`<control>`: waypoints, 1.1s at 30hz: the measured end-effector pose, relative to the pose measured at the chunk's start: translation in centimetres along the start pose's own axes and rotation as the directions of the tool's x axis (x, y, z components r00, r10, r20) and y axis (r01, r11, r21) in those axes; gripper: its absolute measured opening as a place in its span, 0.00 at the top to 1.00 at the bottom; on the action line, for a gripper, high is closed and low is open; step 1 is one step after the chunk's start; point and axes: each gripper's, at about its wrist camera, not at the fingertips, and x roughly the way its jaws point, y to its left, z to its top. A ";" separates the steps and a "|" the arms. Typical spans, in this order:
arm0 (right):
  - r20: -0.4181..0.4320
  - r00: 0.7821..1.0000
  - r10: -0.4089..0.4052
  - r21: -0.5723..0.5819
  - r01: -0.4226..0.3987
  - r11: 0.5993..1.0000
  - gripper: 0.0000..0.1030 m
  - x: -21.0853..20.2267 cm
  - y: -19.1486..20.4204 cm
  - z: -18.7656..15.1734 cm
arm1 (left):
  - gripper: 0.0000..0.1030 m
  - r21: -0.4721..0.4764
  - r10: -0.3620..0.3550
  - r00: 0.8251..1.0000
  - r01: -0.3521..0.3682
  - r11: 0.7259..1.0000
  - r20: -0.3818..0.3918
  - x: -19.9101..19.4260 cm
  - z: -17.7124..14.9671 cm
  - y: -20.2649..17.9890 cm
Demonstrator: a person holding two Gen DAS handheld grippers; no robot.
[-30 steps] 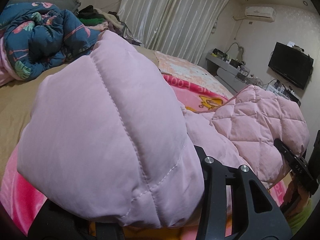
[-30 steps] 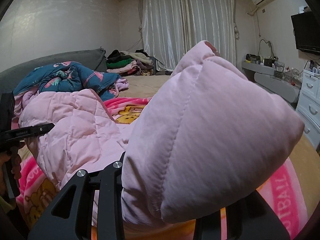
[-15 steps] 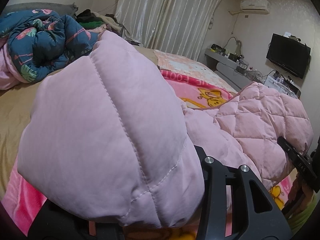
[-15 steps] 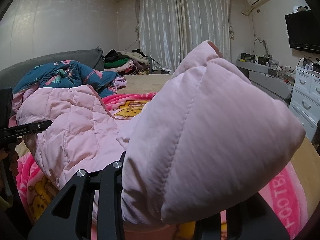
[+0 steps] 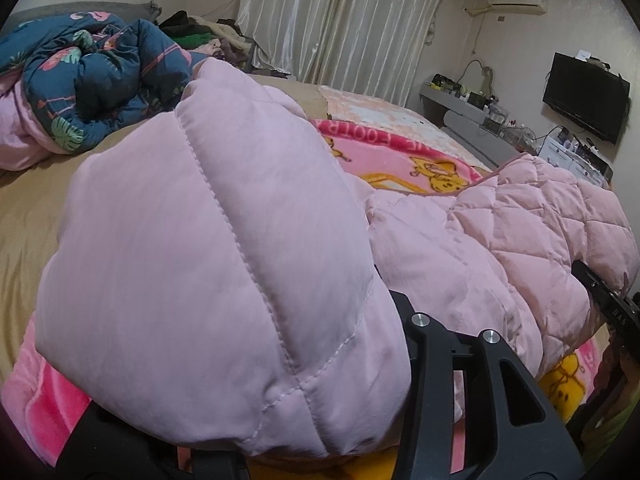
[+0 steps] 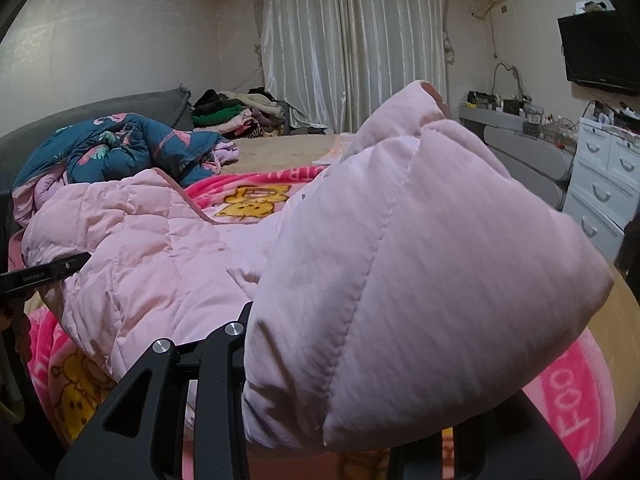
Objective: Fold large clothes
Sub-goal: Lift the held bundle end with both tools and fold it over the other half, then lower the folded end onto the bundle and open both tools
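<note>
A large pale pink quilted puffer jacket (image 5: 500, 240) lies across the bed on a bright pink cartoon blanket (image 5: 400, 156). My left gripper (image 5: 320, 420) is shut on a puffy corner of the jacket (image 5: 224, 264), which bulges up and fills the left wrist view. My right gripper (image 6: 340, 432) is shut on another puffy corner of the same jacket (image 6: 420, 272). The jacket's diamond-quilted lining (image 6: 132, 236) stretches between the two. Each gripper's fingertips are hidden under the fabric. The right gripper shows at the right edge of the left wrist view (image 5: 612, 308).
A dark blue floral duvet (image 5: 92, 80) is bunched at the bed's head. A pile of clothes (image 6: 240, 114) lies by the curtains. A grey shelf (image 6: 516, 132), white drawers (image 6: 604, 188) and a wall television (image 5: 584, 96) stand along the right side. Tan bedsheet (image 5: 32, 208) shows on the left.
Both grippers have moved forward over the bed with the jacket corners held; more of the cartoon blanket shows beneath. The grips have not changed.
</note>
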 end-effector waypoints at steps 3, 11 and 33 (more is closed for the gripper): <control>-0.030 0.999 -0.012 0.050 0.014 0.999 0.67 0.7 -0.7 -0.4 | 0.65 -0.008 0.005 1.000 -0.005 1.000 -0.011 0.3 -0.5 0.4; -0.186 0.983 -0.007 0.284 0.061 0.957 0.53 3.7 -4.1 -2.2 | 0.60 -0.046 0.003 0.999 -0.005 0.999 -0.044 1.0 -1.6 1.8; -0.200 0.976 -0.085 0.489 0.174 0.854 0.04 -1.2 -6.7 -4.8 | 0.20 -0.116 0.016 0.997 -0.025 0.993 -0.074 -3.2 -4.5 3.9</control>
